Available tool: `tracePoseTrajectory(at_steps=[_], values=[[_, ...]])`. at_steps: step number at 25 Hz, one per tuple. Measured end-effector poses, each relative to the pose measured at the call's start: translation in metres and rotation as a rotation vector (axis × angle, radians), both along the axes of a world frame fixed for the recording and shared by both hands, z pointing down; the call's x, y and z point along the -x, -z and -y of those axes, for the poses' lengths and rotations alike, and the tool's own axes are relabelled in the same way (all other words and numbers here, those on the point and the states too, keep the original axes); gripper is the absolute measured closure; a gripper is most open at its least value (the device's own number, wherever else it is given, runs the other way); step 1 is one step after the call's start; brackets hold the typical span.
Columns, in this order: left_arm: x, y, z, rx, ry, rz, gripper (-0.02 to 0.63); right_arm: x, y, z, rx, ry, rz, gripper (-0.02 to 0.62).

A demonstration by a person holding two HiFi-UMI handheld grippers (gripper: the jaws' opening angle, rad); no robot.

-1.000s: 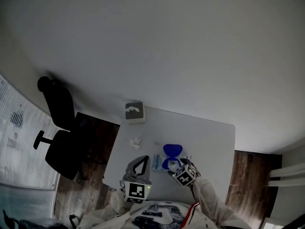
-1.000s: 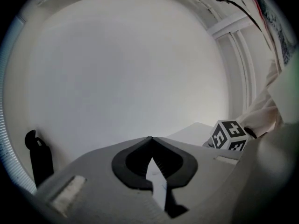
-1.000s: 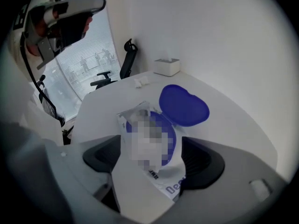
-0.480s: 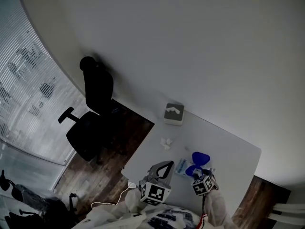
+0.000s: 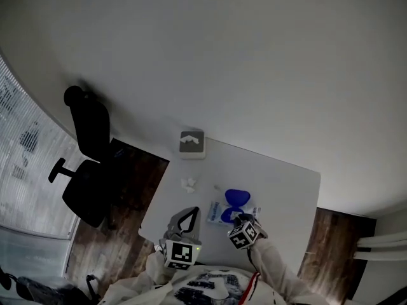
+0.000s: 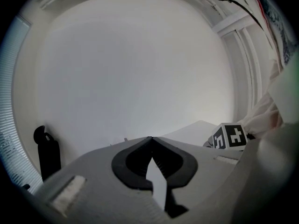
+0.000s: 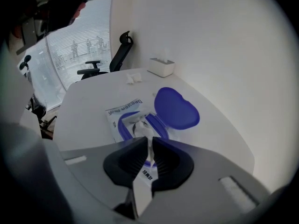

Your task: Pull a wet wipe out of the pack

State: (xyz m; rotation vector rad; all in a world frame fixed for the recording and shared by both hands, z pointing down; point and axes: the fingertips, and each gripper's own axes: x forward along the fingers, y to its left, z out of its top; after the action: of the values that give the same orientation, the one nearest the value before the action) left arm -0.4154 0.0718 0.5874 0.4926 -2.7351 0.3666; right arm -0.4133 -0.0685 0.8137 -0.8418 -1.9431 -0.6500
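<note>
Gripping a crumpled white wet wipe [image 7: 141,126] above the soft, blue-lidded pack [image 7: 120,112], right claw [image 7: 149,142]; left claw [image 6: 150,140] closed, empty.

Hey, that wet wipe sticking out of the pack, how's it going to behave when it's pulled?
Probably limp: the wet wipe rises crumpled into the right claw, whose jaws have just closed on it. The pack looks flat and light, with nothing holding it down, so it may lift too.

Pack [image 5: 218,213] on table [image 5: 286,196]; box [image 5: 191,144] at far corner; chair [image 5: 89,170] left.
</note>
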Motion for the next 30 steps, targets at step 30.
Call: tracePoseTrajectory(at_steps=[30], values=[[0.019, 0.000, 0.040, -0.056, -0.125, -0.003, 0.604, 0.014, 0.079, 0.067, 0.285, -0.418, 0.033, 0.572]])
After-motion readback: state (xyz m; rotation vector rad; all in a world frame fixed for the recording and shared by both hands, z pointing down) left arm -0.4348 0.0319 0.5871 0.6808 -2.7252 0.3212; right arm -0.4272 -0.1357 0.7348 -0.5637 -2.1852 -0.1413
